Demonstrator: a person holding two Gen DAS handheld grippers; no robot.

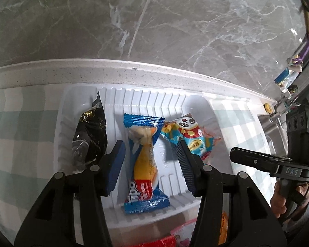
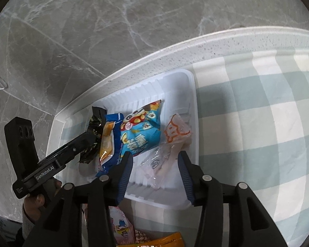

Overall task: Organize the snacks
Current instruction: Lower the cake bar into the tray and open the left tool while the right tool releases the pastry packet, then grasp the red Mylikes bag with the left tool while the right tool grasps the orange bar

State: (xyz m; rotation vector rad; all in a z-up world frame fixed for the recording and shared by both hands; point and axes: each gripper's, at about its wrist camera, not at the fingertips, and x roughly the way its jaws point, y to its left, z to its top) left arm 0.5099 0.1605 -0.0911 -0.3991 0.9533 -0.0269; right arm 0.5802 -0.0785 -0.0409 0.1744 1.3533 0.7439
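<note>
Grey marble floor fills the background; nearer, a speckled white desk (image 1: pixel 117 73) carries a green-and-white checked cloth (image 2: pixel 257 107) and a white ribbed tray (image 1: pixel 195 103).

Left view: left gripper (image 1: pixel 152 164) with jaws released, parted on either side of the blue-and-yellow snack packet (image 1: pixel 145 164), pads not pressing it. Packet lies flat in the tray, long axis 12 to 6 o'clock. Black packet (image 1: pixel 90 138) at 9 o'clock of it, outside the left jaw; panda-print packet (image 1: pixel 187 135) at 2 o'clock, partly behind the right jaw.

Right view: right gripper (image 2: pixel 156 166) also released, jaws straddling a clear wrapper with orange print (image 2: pixel 171 142) that lies in the tray; no contact seen. Panda packet at 11 o'clock of that wrapper, overlapping the blue one.

Both grippers pitch steeply down over the tray. A hand (image 1: pixel 282 197) grips the right tool's handle at 4 o'clock in the left view.

More packets, pink (image 2: pixel 119 226) and orange, lie at 6 o'clock, outside the tray.
</note>
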